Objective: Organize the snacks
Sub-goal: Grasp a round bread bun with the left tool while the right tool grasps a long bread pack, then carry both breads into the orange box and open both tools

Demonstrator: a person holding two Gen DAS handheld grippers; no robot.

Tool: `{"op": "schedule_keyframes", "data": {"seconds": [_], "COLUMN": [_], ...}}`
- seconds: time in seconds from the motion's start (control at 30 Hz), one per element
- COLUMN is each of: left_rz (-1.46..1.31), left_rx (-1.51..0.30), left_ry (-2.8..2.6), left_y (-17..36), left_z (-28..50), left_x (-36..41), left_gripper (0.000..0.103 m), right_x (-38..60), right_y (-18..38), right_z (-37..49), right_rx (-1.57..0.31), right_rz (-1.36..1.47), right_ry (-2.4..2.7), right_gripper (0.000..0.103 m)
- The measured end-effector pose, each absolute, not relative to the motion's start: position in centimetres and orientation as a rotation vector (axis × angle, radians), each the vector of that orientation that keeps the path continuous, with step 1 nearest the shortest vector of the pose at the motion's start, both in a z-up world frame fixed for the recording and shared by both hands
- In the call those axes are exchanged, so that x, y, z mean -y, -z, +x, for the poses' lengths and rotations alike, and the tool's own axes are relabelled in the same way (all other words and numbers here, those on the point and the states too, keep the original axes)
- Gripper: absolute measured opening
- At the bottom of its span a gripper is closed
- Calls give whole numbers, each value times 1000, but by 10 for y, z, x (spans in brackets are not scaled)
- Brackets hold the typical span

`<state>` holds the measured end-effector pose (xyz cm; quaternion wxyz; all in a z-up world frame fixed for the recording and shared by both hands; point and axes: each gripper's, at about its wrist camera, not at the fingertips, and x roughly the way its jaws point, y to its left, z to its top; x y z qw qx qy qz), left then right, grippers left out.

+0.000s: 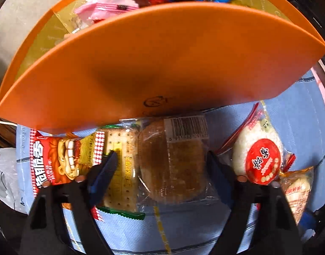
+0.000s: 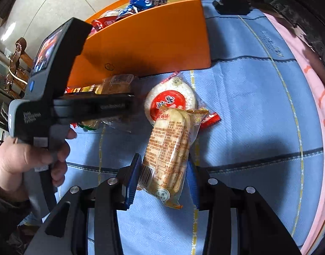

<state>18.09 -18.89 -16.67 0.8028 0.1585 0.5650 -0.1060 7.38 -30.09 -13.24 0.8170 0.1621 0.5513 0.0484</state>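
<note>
An orange box (image 1: 162,63) holds several wrapped snacks and stands on the blue cloth; it also shows in the right wrist view (image 2: 145,42). My left gripper (image 1: 162,159) is open around a clear-wrapped brown cake (image 1: 173,161) lying in front of the box, its left finger over a cracker pack (image 1: 120,148). My right gripper (image 2: 162,170) has its fingers against both sides of a long wrapped bread (image 2: 168,144), which rests on the cloth. A round white rice cake with a red label (image 2: 168,102) lies just beyond it, and shows in the left wrist view (image 1: 260,159).
A red snack pack (image 1: 54,159) lies left of the crackers. The blue cloth (image 2: 247,106) covers the table, with a pink edge (image 2: 315,97) on the right. The left hand-held gripper body (image 2: 56,74) shows at left. A white plastic bag (image 1: 3,174) lies at far left.
</note>
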Motion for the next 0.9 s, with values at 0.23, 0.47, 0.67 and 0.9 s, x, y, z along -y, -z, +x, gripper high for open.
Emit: {"op": "schedule_keyframes", "data": {"seconds": [0.23,0.47,0.67,0.9], "left_rz": [238,160,117,91], "left_rx": [-1222,-1161,-1096,-1009], "left_ry": [299,317,306,302], "left_y": [144,100,59,8], "left_z": [172,153,143,162], "left_x": [170,143,114,95], "left_gripper": [53,52,52,52], "right_x": [291,287,285,291], "right_y": [122,96,63,16], "right_z": [80,81,88,120], "right_rx": [-1158,-1104,-1027,-908], "right_rz": [323,318,317,285], "right_ry": [-134,-151,-171,-170], "right_gripper": [41,41,41,41]}}
